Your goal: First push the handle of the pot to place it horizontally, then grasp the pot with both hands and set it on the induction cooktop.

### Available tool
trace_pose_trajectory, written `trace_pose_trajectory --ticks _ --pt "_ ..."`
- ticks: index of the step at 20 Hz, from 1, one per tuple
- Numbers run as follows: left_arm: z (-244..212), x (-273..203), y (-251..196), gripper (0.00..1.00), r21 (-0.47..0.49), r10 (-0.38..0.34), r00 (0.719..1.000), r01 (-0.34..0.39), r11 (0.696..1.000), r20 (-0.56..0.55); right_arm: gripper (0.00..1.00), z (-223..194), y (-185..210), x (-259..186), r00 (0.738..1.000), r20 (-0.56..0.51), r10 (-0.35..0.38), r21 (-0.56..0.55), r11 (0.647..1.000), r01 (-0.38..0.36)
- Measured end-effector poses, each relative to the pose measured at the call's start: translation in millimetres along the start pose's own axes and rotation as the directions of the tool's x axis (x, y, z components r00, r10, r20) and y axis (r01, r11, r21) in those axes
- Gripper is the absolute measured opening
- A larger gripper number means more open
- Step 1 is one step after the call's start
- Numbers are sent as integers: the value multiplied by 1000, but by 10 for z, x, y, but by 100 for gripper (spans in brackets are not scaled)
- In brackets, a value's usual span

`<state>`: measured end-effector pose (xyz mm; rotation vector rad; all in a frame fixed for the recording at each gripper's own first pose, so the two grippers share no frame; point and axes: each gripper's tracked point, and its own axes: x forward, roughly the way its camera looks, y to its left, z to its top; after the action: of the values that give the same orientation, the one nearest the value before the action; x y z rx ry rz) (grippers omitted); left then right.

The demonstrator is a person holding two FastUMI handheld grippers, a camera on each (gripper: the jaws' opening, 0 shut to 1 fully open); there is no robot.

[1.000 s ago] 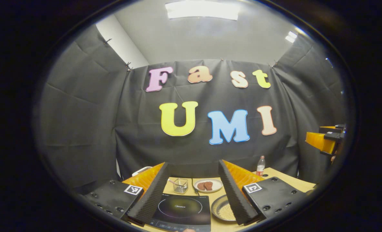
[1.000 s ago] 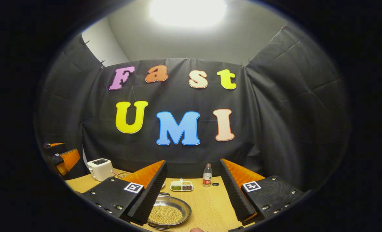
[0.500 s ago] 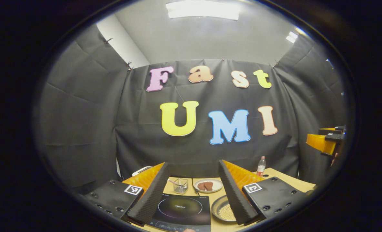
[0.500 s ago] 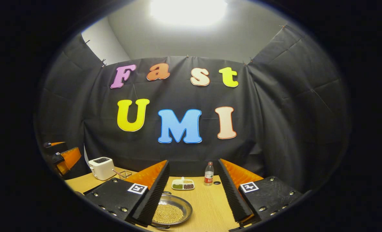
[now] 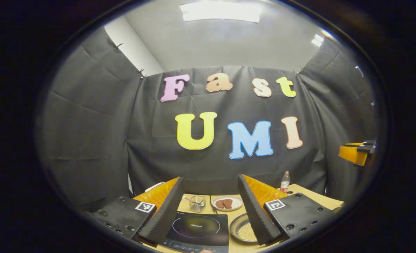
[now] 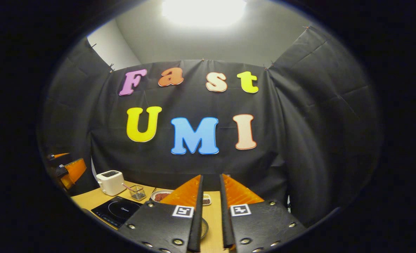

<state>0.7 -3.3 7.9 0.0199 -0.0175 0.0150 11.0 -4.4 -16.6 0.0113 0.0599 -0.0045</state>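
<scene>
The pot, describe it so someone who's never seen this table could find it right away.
Start at the black induction cooktop on the wooden table in the left gripper view. The pot sits on the table just right of it, in front of the plate of brown food. It is the one shallow, shiny metal pan, holding small yellowish grains, partly hidden by a finger of the left gripper.

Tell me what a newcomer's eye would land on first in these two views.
In the right gripper view the right hand-held gripper dominates the foreground, its fingers drawn nearly together with nothing between them, above the wooden table. In the left gripper view the left hand-held gripper stands wide open, framing the black induction cooktop, with the steel pot of small yellow grains just right of it. A white toaster sits at the table's far left.
</scene>
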Motion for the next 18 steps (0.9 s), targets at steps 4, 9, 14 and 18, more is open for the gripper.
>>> trace_pose_trajectory --ticks 4,9,14,18 --pt "21 -43 -47 98 0 14 1000 -14 1000 5 3 -98 36 17 998 -13 57 -2 998 -57" --pt "46 -78 -110 94 8 44 999 -44 999 9 2 -150 153 18 989 -28 146 2 989 -146" --pt "-7 -215 -61 94 40 120 993 -120 992 0 2 -351 342 70 962 -59 266 30 964 -265" --pt "-23 -283 89 94 55 181 983 -180 982 -13 2 -542 602 126 928 -107 356 43 934 -353"
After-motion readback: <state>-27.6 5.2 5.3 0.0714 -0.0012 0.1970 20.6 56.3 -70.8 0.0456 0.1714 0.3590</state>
